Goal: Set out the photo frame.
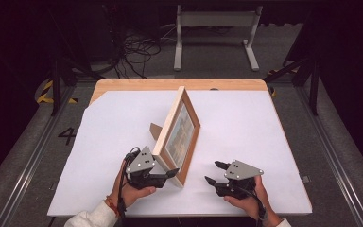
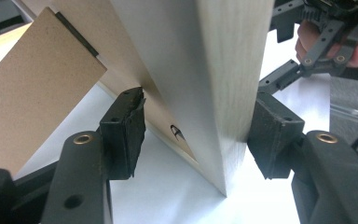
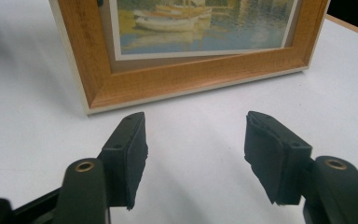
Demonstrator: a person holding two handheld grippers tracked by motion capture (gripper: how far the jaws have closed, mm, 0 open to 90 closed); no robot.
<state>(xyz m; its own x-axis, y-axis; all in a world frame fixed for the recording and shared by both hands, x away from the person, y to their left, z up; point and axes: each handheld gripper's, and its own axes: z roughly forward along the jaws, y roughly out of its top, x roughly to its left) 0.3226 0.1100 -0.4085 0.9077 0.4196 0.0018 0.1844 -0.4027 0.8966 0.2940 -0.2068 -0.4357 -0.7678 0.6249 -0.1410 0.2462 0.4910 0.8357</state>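
Observation:
A wooden picture frame [image 1: 182, 127] with a painting of boats stands upright on the white sheet [image 1: 113, 127], leaning back on its cardboard stand [image 1: 156, 130]. My left gripper [image 1: 169, 176] is at the frame's near corner. In the left gripper view its jaws [image 2: 196, 130] straddle the frame's edge [image 2: 233, 70], with the pads against its front and back. My right gripper [image 1: 211, 171] is a little to the right of the frame, open and apart from it. In the right gripper view nothing lies between its pads [image 3: 193, 144], and the frame's lower corner [image 3: 191, 84] is just ahead.
The white sheet covers most of a wooden table [image 1: 170, 84], whose bare edge shows at the back. Beyond the table are a white metal stand [image 1: 215, 28] and loose cables [image 1: 137, 52] on the floor. A hand holds each gripper from the near edge.

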